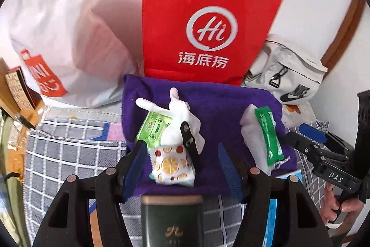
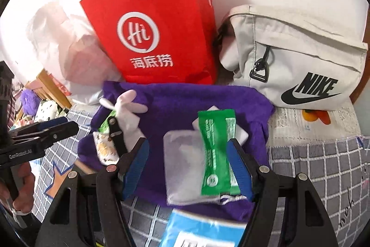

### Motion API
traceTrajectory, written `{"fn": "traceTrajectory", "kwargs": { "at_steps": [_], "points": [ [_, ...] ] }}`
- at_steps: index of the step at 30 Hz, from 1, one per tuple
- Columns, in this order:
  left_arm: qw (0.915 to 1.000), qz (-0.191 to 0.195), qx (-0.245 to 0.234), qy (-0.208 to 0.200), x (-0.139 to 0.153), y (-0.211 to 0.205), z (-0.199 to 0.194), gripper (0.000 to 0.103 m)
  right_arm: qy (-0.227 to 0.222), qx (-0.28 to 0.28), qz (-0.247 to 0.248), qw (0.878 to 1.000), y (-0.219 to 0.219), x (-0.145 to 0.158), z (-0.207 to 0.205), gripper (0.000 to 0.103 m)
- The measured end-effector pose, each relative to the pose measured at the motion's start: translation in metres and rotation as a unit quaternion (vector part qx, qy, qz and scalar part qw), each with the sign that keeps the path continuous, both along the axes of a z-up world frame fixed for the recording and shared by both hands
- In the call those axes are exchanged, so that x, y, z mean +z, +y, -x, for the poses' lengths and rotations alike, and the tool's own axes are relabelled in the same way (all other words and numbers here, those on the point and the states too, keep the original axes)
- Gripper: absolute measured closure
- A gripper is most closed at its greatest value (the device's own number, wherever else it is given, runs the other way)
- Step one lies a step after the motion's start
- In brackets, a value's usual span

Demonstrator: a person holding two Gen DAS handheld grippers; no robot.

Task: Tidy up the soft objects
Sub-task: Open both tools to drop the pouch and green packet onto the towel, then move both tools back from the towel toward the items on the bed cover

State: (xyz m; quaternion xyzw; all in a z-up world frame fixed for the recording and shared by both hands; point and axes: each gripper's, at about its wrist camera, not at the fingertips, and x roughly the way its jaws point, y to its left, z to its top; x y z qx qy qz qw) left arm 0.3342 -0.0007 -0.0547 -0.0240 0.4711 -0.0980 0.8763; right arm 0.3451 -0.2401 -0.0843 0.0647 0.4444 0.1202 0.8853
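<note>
A purple towel [image 1: 215,105] [image 2: 185,103] lies spread on the checked cloth. On its left lie a fruit-print tissue pack [image 1: 172,166] [image 2: 105,151], a green tissue pack [image 1: 153,129], a white glove [image 1: 178,117] [image 2: 129,105] and a black clip [image 1: 188,138] [image 2: 115,133]. On its right lie a green wipes packet [image 1: 269,136] [image 2: 216,152] and a white pouch [image 2: 182,166]. My left gripper [image 1: 182,168] is open around the fruit-print pack. My right gripper [image 2: 187,166] is open around the pouch and green packet.
A red paper bag [image 1: 203,15] [image 2: 157,22] stands behind the towel, a white plastic bag [image 1: 53,34] to its left, a grey Nike bag [image 2: 298,57] [image 1: 289,75] to its right. A dark green tin [image 1: 172,219] and a blue packet [image 2: 205,233] lie near the cameras.
</note>
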Motion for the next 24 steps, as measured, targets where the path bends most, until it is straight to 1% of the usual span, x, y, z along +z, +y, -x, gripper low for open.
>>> {"fn": "traceTrajectory", "kwargs": {
  "at_steps": [3, 6, 9, 11, 12, 15, 18, 20, 24],
  "points": [
    [0.9999, -0.004, -0.006, -0.009, 0.013, -0.001, 0.019, 0.041, -0.008, 0.005, 0.006, 1.000, 0.005, 0.011, 0.019, 0.034],
    [0.9997, -0.004, -0.017, -0.018, 0.024, -0.004, 0.041, 0.041, -0.016, 0.011, -0.001, 1.000, 0.007, 0.020, 0.042, 0.034],
    [0.9988, -0.037, -0.021, -0.023, 0.028, -0.011, 0.063, 0.041, -0.018, 0.016, -0.002, 1.000, 0.009, 0.026, 0.064, 0.034],
    [0.9986, -0.042, -0.022, -0.024, 0.030, -0.013, 0.076, 0.041, -0.018, 0.022, -0.006, 1.000, 0.010, 0.027, 0.079, 0.034],
    [0.9987, -0.037, -0.023, -0.025, 0.032, -0.013, 0.084, 0.041, -0.016, 0.025, -0.007, 1.000, 0.009, 0.027, 0.087, 0.034],
    [0.9989, -0.024, -0.027, -0.028, 0.037, -0.013, 0.108, 0.041, -0.012, 0.026, -0.010, 1.000, 0.006, 0.026, 0.110, 0.034],
    [0.9989, -0.017, -0.029, -0.032, 0.039, -0.014, 0.132, 0.041, -0.010, 0.032, 0.003, 0.999, 0.006, 0.023, 0.134, 0.034],
    [0.9990, -0.018, -0.028, -0.031, 0.036, -0.014, 0.142, 0.041, -0.007, 0.036, 0.003, 0.999, 0.006, 0.018, 0.151, 0.034],
    [0.9995, -0.021, -0.016, -0.015, 0.021, -0.008, 0.164, 0.041, 0.011, 0.039, 0.009, 0.999, 0.010, 0.002, 0.182, 0.034]
  ]
}}
